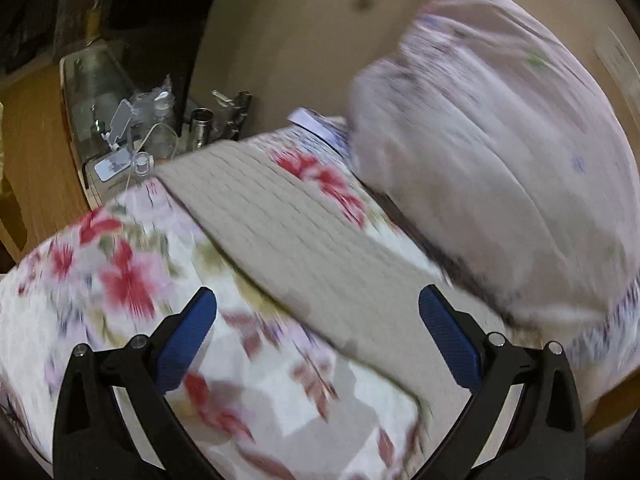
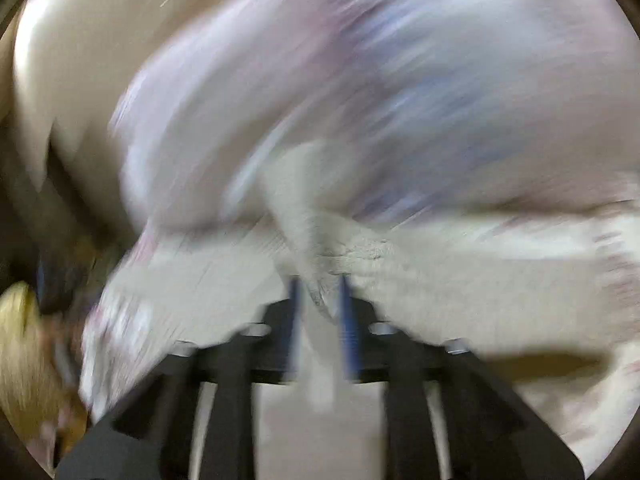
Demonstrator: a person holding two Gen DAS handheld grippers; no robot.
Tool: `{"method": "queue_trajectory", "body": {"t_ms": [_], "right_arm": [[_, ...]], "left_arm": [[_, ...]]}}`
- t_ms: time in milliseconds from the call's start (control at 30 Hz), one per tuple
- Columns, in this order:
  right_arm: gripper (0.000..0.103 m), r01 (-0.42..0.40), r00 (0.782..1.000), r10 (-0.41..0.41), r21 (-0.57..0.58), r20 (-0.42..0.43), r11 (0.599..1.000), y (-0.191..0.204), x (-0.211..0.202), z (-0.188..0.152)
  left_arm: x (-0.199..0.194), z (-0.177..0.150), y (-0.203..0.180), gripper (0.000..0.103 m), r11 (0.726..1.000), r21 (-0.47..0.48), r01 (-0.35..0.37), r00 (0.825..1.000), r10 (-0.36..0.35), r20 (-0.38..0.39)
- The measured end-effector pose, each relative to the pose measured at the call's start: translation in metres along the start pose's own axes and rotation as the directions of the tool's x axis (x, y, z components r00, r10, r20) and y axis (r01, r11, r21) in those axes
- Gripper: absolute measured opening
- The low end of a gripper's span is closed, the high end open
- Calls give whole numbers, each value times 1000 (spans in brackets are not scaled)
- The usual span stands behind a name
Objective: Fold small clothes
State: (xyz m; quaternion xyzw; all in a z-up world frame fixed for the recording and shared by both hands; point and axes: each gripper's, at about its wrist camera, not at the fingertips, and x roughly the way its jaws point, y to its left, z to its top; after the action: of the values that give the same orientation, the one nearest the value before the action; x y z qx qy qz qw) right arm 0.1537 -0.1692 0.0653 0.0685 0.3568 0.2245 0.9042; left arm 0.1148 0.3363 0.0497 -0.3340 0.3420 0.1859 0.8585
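Note:
A small beige ribbed garment (image 1: pixel 288 232) lies as a flat strip on a white floral bedsheet (image 1: pixel 120 264). My left gripper (image 1: pixel 318 306) is open and empty, hovering just above the garment's near end, blue pads spread wide. In the right wrist view, which is heavily blurred, my right gripper (image 2: pixel 320 294) is shut on a bunched fold of the beige garment (image 2: pixel 340 256), which hangs off the pads.
A large pale pink pillow (image 1: pixel 480 152) lies right of the garment and fills the top of the right wrist view (image 2: pixel 360 100). A wooden bedside table (image 1: pixel 36 168) with bottles and clutter (image 1: pixel 152 132) stands at the left. A beige wall (image 1: pixel 300 40) is behind.

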Motion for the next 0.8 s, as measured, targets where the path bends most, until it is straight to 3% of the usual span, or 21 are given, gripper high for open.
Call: {"method": "queue_trajectory", "body": {"t_ms": [67,100,167,200,367,533,567,600,633,700,733,800], "right_arm": [[53,-90,990,87,-19,-115,996,48,35,-25],[53,-116,984,113,-12,-137,993,58,37,-34],[57,-136,976,135,6,-173,991,73,40,-48],[61,-126,976,125,7,-178,992,74,37,-52],[62,0,980,26,131,-199,991,39,34,-56],[65,58,982,-27,168,-185,984,30,23,-63],[65,59,982,-28,165,-186,985,31,24,-64],[65,58,982,-27,160,-188,985,32,22,-65],[65,54,981,-25,149,-192,987,36,23,-65],[65,48,981,-23,128,-195,991,39,22,-68],[65,46,981,-22,120,-193,992,40,20,-69],[66,50,982,-28,115,-185,992,35,13,-71]], "left_arm": [[16,18,19,89,998,-70,3,1000,-5,-26],[24,25,28,82,995,-104,3,999,-8,-43],[36,33,42,77,987,-157,9,997,-20,-69],[40,36,50,74,983,-185,14,997,-29,-76],[49,58,85,65,936,-341,87,993,-109,-46],[60,72,112,41,862,-493,118,988,-150,-25],[62,74,115,32,854,-507,113,990,-143,-21],[63,76,115,15,855,-508,105,991,-135,-22],[64,80,112,7,865,-493,94,992,-121,-22],[57,88,96,6,904,-416,95,995,-104,2],[45,93,69,6,950,-292,110,994,-106,32],[22,94,16,6,987,-45,152,986,-149,74]]}}
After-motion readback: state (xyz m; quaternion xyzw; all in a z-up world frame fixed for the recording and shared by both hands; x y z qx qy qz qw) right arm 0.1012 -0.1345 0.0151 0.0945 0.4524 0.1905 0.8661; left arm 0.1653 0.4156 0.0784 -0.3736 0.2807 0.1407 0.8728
